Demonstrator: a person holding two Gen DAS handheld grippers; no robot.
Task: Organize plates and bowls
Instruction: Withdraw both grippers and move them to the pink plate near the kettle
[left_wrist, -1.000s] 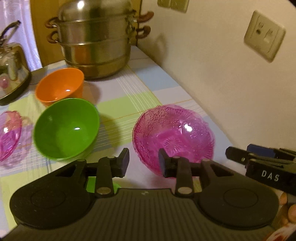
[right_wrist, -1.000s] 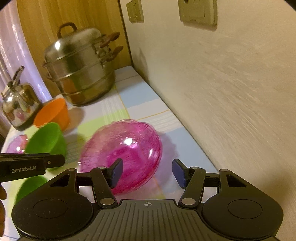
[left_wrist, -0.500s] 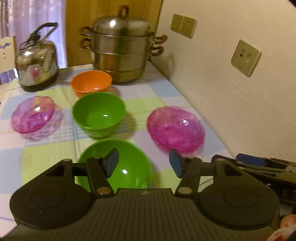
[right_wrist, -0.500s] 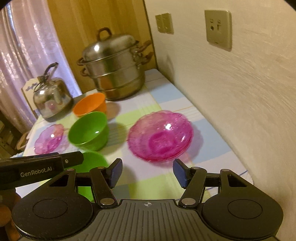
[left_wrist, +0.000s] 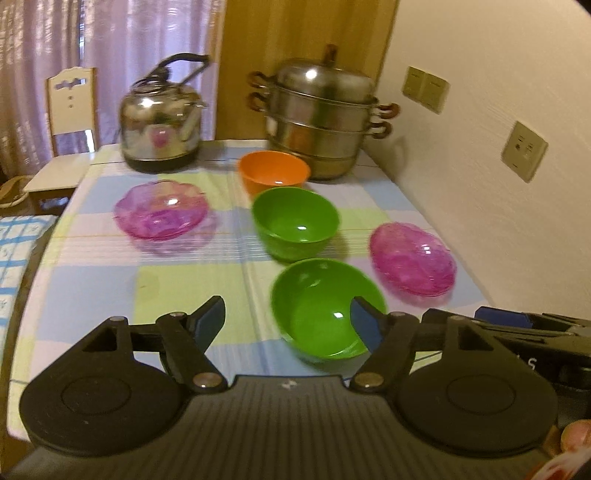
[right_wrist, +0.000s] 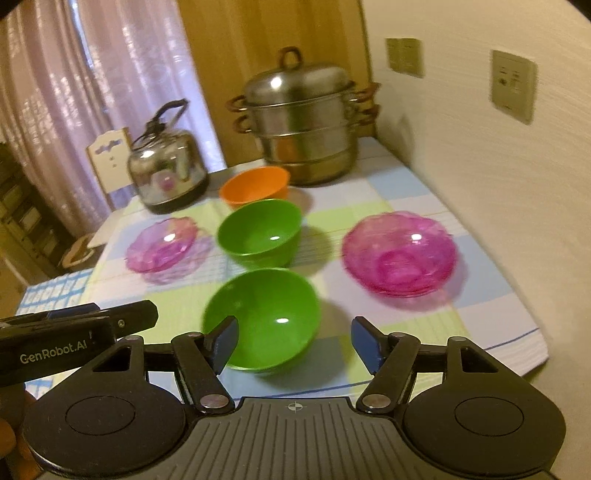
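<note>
On the checked tablecloth stand two green bowls, one near (left_wrist: 325, 306) (right_wrist: 262, 317) and one farther (left_wrist: 295, 221) (right_wrist: 258, 230), with an orange bowl (left_wrist: 273, 171) (right_wrist: 255, 184) behind them. A pink glass plate (left_wrist: 160, 208) (right_wrist: 160, 243) lies at the left, and a stack of pink glass plates (left_wrist: 412, 253) (right_wrist: 399, 254) lies by the wall at the right. My left gripper (left_wrist: 288, 321) hovers above the near green bowl, its jaws opening with nothing held. My right gripper (right_wrist: 293, 341) hangs over the same bowl, jaws also opening and empty.
A steel kettle (left_wrist: 160, 122) (right_wrist: 166, 166) and a tiered steel steamer pot (left_wrist: 321, 114) (right_wrist: 303, 118) stand at the table's far end. The wall (left_wrist: 498, 147) runs along the right edge. A chair (left_wrist: 70, 110) stands beyond the far left corner.
Both grippers have pulled back and risen from the pink stack by the wall, and their jaws have widened. More of the table has come into view.
</note>
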